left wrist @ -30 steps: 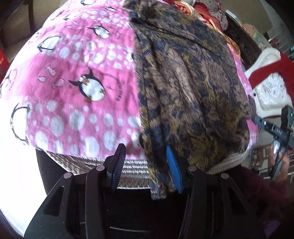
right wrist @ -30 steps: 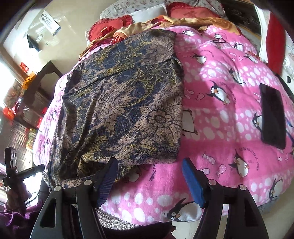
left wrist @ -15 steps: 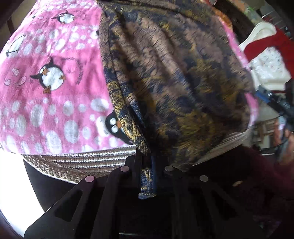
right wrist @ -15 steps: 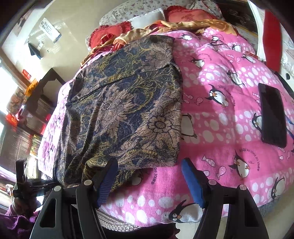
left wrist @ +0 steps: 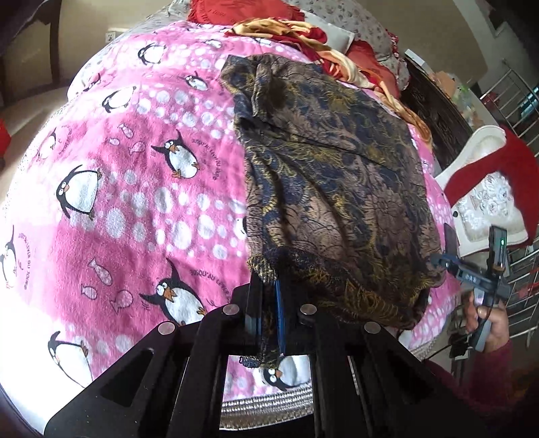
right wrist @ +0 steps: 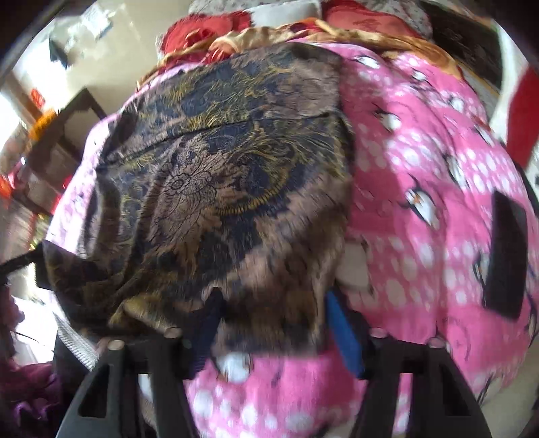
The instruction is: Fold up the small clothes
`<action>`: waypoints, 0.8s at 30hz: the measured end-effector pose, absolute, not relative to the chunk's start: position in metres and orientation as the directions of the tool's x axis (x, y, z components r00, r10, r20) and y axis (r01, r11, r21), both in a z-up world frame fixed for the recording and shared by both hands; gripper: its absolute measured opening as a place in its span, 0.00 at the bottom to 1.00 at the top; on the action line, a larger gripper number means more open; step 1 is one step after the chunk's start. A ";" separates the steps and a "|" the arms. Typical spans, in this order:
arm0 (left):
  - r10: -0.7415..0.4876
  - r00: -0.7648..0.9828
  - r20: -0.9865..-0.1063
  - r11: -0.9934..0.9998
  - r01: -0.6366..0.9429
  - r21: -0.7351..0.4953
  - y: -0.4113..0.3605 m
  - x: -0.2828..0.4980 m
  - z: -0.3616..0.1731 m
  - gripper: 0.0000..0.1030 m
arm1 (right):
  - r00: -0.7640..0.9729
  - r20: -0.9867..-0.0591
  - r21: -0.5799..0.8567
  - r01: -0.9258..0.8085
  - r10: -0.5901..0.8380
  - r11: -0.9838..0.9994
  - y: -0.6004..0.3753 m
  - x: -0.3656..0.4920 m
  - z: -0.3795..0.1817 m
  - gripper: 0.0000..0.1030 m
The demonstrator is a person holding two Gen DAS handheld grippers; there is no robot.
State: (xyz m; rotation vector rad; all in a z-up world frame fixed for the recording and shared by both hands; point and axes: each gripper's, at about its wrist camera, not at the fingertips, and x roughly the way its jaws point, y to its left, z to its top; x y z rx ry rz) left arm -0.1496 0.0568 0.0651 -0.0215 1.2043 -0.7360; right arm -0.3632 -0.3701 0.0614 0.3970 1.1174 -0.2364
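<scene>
A brown, navy and gold patterned garment (left wrist: 337, 188) lies on a pink penguin blanket (left wrist: 134, 188). My left gripper (left wrist: 267, 313) is shut on the garment's near corner and holds it lifted off the blanket. In the right wrist view the garment (right wrist: 215, 188) fills the left half. My right gripper (right wrist: 273, 330) is open, its jaws either side of the garment's near hem, which lies between them. That view is blurred by motion.
A black phone (right wrist: 505, 262) lies on the blanket (right wrist: 421, 236) at the right. Red and gold pillows (left wrist: 303, 30) are piled at the far end. A red and white chair (left wrist: 488, 188) stands at the bed's right side.
My left gripper, shut on the corner half a second ago, has lifted it and drawn it onto the blanket. My right gripper has moved forward over the hem, still open.
</scene>
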 end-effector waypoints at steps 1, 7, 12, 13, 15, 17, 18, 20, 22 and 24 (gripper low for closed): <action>-0.525 0.154 -0.837 0.774 0.496 -0.394 0.061 -0.148 0.064 0.05 | 0.424 -0.906 0.179 0.370 0.006 0.912 -0.371 -0.345 0.058 0.47; -0.519 0.153 -0.841 0.793 0.452 -0.408 0.065 -0.130 0.058 0.05 | 0.497 -0.866 0.271 0.367 0.059 0.890 -0.393 -0.286 0.053 0.47; -0.512 0.127 -0.849 0.799 0.433 -0.417 0.065 -0.122 0.046 0.05 | 0.583 -0.805 0.390 0.385 0.108 0.836 -0.418 -0.320 0.087 0.57; -0.509 0.124 -0.852 0.800 0.433 -0.415 0.064 -0.121 0.044 0.05 | 0.581 -0.810 0.369 0.393 0.084 0.843 -0.421 -0.332 0.093 0.61; -0.506 0.118 -0.854 0.801 0.431 -0.415 0.063 -0.119 0.042 0.05 | 0.558 -0.827 0.327 0.384 0.065 0.864 -0.423 -0.357 0.096 0.62; -0.503 0.112 -0.857 0.803 0.428 -0.415 0.062 -0.117 0.040 0.05 | 0.515 -0.854 0.277 0.339 0.069 0.899 -0.418 -0.377 0.093 0.62; -0.501 0.110 -0.858 0.804 0.427 -0.414 0.062 -0.117 0.040 0.05 | 0.491 -0.869 0.230 0.307 0.053 0.923 -0.411 -0.384 0.090 0.62; -0.497 0.110 -0.861 0.806 0.426 -0.411 0.062 -0.117 0.040 0.05 | 0.434 -0.901 0.107 0.236 -0.006 0.966 -0.393 -0.397 0.082 0.62; -0.488 0.111 -0.866 0.810 0.428 -0.402 0.060 -0.118 0.039 0.05 | 0.406 -0.913 0.032 0.165 -0.039 0.986 -0.381 -0.408 0.071 0.62; -0.478 0.108 -0.872 0.815 0.424 -0.395 0.060 -0.119 0.038 0.05 | 0.421 -0.907 0.034 0.128 -0.023 0.991 -0.371 -0.410 0.061 0.62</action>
